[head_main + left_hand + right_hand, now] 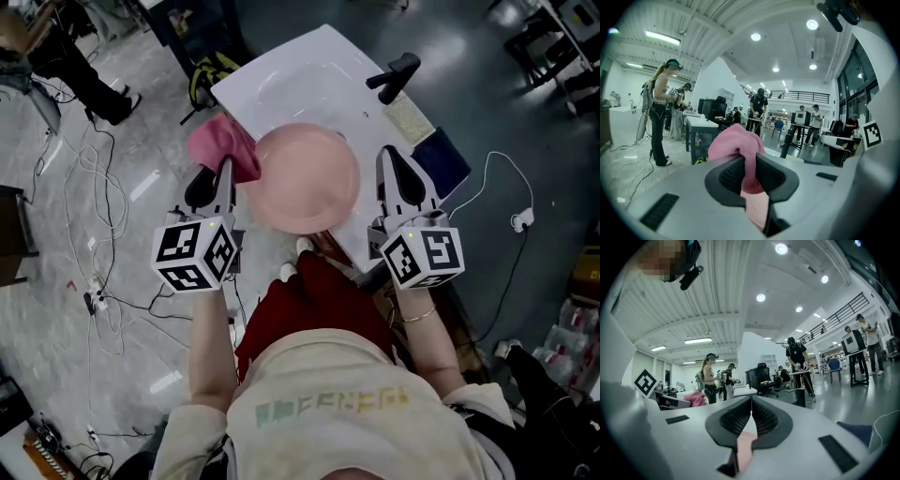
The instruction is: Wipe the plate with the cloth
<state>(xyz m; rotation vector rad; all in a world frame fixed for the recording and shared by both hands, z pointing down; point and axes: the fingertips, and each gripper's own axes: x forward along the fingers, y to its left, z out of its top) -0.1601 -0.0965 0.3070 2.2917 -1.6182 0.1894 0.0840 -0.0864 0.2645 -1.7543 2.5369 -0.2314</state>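
Observation:
A round pink plate (305, 178) hangs over the near edge of the white table (309, 70). My right gripper (389, 164) is at the plate's right side. In the right gripper view this gripper (751, 404) is shut, with the plate's pink rim (743, 446) showing low between the jaws. My left gripper (225, 173) is at the plate's left edge, shut on a bunched pink cloth (222, 145). In the left gripper view the cloth (736, 143) bulges above that gripper (749, 161), and the plate (757, 208) shows just below it.
At the table's far right stand a black handle-like fixture (394, 75), a pale pad (408, 117) and a dark blue cloth (445, 159). Cables (103, 187) trail over the floor at left. Other people work at tables in the hall.

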